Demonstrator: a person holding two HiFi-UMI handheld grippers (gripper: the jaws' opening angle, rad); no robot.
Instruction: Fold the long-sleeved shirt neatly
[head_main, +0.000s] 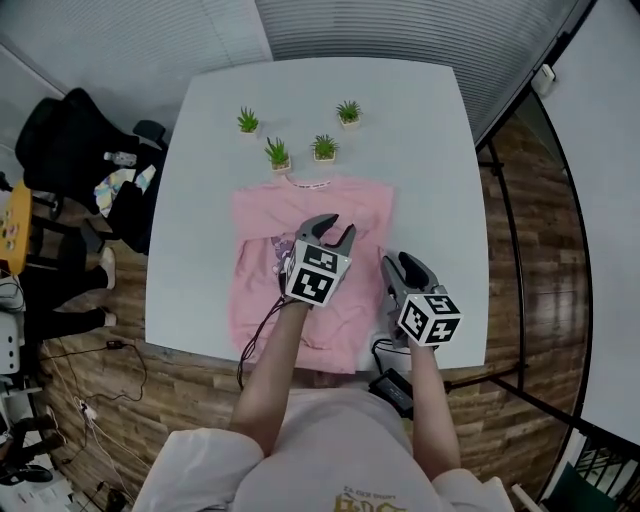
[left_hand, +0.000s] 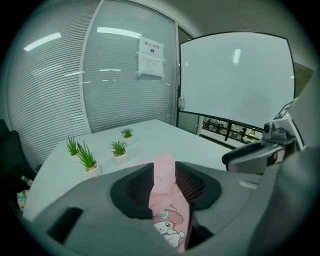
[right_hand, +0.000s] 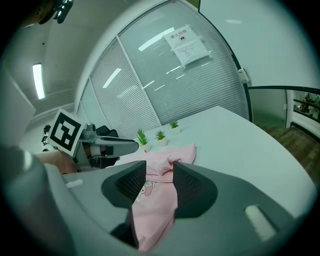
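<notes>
A pink long-sleeved shirt (head_main: 345, 205) lies flat on the white table (head_main: 420, 130), collar toward the far side, sleeves tucked in, a cartoon print on its front (left_hand: 167, 227). My left gripper (head_main: 333, 228) hovers over the shirt's middle; its jaws stand apart and only the cloth below shows through the gap (left_hand: 164, 187). My right gripper (head_main: 398, 264) is at the shirt's right edge, also open, with the pink cloth (right_hand: 155, 210) seen between its fingers but not pinched. Each gripper appears in the other's view: the right gripper (left_hand: 255, 155), the left gripper (right_hand: 107, 147).
Several small potted plants (head_main: 278, 154) stand on the table just beyond the collar. A black office chair (head_main: 70, 140) with clothes sits left of the table. Metal frame legs (head_main: 505, 230) rise at the right. The table's near edge runs under my forearms.
</notes>
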